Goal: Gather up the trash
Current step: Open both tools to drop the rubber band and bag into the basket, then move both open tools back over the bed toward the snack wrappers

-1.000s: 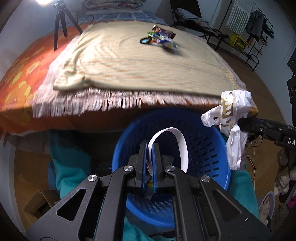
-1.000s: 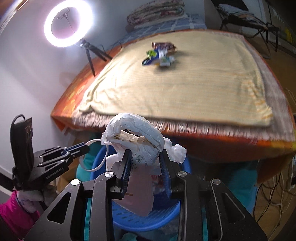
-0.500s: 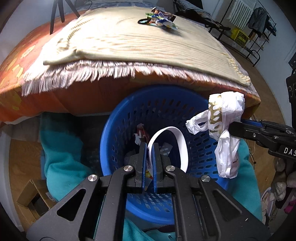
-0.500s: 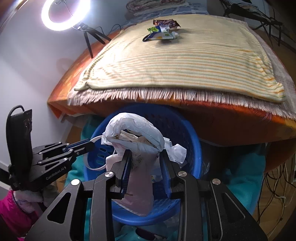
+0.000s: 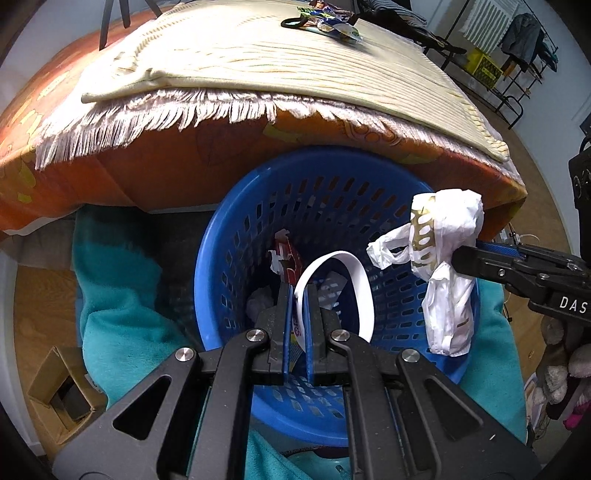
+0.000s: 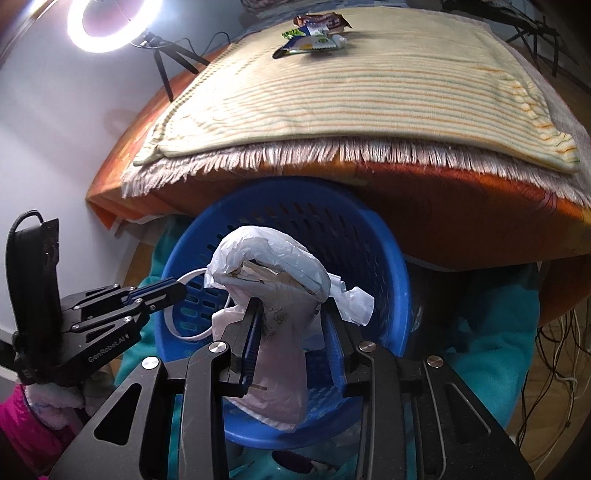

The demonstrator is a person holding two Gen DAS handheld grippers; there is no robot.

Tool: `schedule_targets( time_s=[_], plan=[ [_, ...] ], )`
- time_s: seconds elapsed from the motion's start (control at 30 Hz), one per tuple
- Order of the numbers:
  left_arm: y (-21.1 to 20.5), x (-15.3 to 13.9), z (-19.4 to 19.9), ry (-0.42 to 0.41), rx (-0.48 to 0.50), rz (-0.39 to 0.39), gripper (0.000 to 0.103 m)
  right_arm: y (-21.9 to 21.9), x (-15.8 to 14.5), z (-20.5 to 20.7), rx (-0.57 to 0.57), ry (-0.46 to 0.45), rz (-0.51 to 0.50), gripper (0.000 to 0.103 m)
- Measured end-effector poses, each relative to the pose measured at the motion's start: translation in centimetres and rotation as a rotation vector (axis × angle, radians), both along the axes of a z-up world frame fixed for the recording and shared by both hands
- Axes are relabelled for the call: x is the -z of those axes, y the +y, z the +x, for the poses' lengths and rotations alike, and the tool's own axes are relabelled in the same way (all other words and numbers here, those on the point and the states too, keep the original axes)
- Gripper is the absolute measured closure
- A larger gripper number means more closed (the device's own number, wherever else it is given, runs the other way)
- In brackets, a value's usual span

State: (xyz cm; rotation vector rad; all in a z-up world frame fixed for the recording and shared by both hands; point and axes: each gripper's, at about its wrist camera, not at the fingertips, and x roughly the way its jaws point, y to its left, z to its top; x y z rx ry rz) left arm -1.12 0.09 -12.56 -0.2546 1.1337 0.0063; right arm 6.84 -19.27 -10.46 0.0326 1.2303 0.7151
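A blue perforated basket [image 5: 332, 192] stands on the floor against the bed; it also shows in the right wrist view [image 6: 373, 229]. My left gripper [image 5: 298, 295] is shut on a white paper strip [image 5: 354, 273] that loops over the basket's inside. My right gripper [image 6: 291, 308] is shut on a crumpled white plastic bag [image 6: 273, 266] and holds it over the basket; the bag also shows in the left wrist view [image 5: 447, 258]. Some wrappers [image 5: 284, 254] lie inside the basket. More wrappers [image 6: 314, 33] lie far back on the bed.
The bed with a striped fringed blanket [image 5: 295, 74] and orange sheet [image 6: 443, 206] rises just behind the basket. A teal cloth [image 5: 118, 295] lies under the basket. A cardboard box [image 5: 59, 398] sits at lower left. A ring light on a tripod [image 6: 107, 22] stands at back left.
Both grippers have moved down and closer to the basket, still holding their items. The basket now fills more of each view, and the bed has shifted upward.
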Motion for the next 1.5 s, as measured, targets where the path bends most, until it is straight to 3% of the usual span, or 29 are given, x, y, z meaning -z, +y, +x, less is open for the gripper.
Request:
schedule_targets(
  time_s=[0.57,0.6,0.7,0.9,1.0,1.5],
  plan=[
    [0.8,0.8,0.3,0.026,-0.016,-0.005,0.092,0.6,1.5,0.3,0.003,0.051,-0.037,0.068],
    [0.9,0.8,0.3,0.027,-0.017,-0.004,0.087,0.5,1.5,0.3,0.002,0.051,-0.038,0.065],
    [1.1,0.6,0.2,0.019,-0.025,-0.001,0.056,0.6,1.5,0.3,0.002,0.044,-0.046,0.058],
    [1.3,0.2,0.4,0.011,-0.031,0.010,0.054,0.8,1.6,0.4,0.005,0.043,-0.060,0.054],
    [1.6,0.1,0.5,0.005,-0.038,0.012,0.041,0.7,1.5,0.5,0.010,0.037,-0.067,0.046],
    [2.3,-0.9,1.8,-0.012,-0.047,0.022,0.040,0.5,0.2,1.9,0.049,-0.048,-0.142,0.039]
  ],
)
